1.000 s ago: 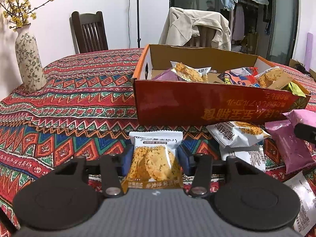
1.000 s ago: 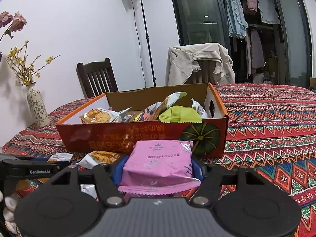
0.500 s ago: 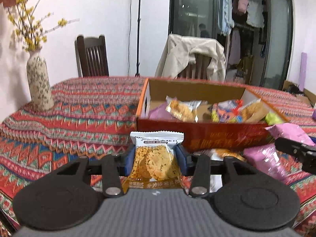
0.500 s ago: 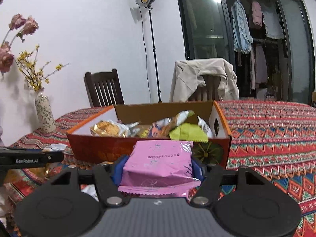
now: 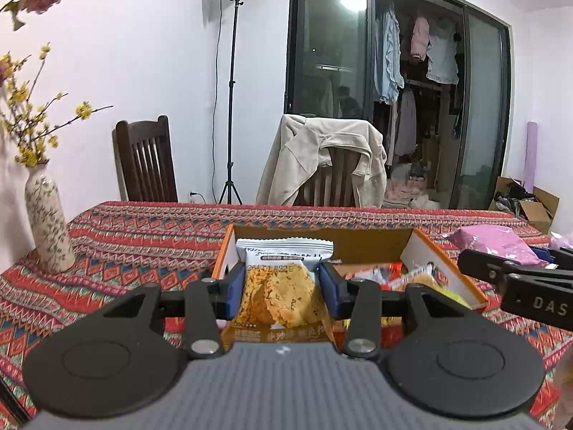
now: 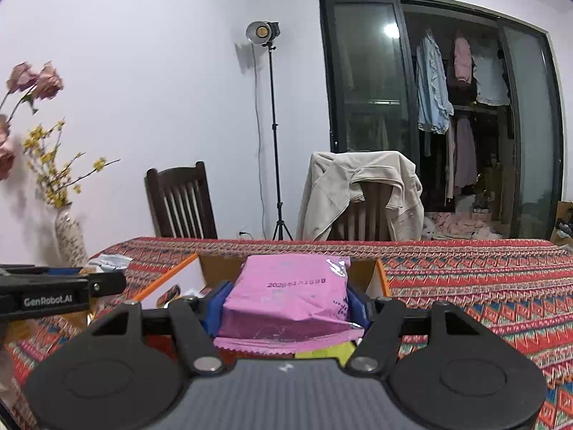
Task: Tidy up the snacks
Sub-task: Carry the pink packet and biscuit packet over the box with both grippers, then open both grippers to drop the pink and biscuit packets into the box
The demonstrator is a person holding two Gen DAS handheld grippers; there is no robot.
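My left gripper [image 5: 283,288] is shut on a white and orange cookie packet [image 5: 281,286] and holds it over the left end of the open orange cardboard box [image 5: 444,261], which holds several snack packets [image 5: 404,276]. My right gripper [image 6: 288,304] is shut on a pink snack packet [image 6: 290,295] and holds it over the right end of the same box [image 6: 379,279]. In the left wrist view the right gripper's arm [image 5: 515,283] and its pink packet [image 5: 494,238] show at the right. In the right wrist view the left gripper's arm [image 6: 61,292] shows at the left.
The table has a red patterned cloth [image 5: 143,236]. A flowered vase [image 5: 48,222] stands at the far left. A dark wooden chair [image 5: 145,161] and a chair draped with a beige jacket [image 5: 322,161] stand behind the table. A yellow-green packet [image 6: 329,353] lies under the right gripper.
Both grippers have risen and moved forward over the box, each still holding its packet. The box now sits low in both views, and the loose packets on the cloth have dropped out of sight.
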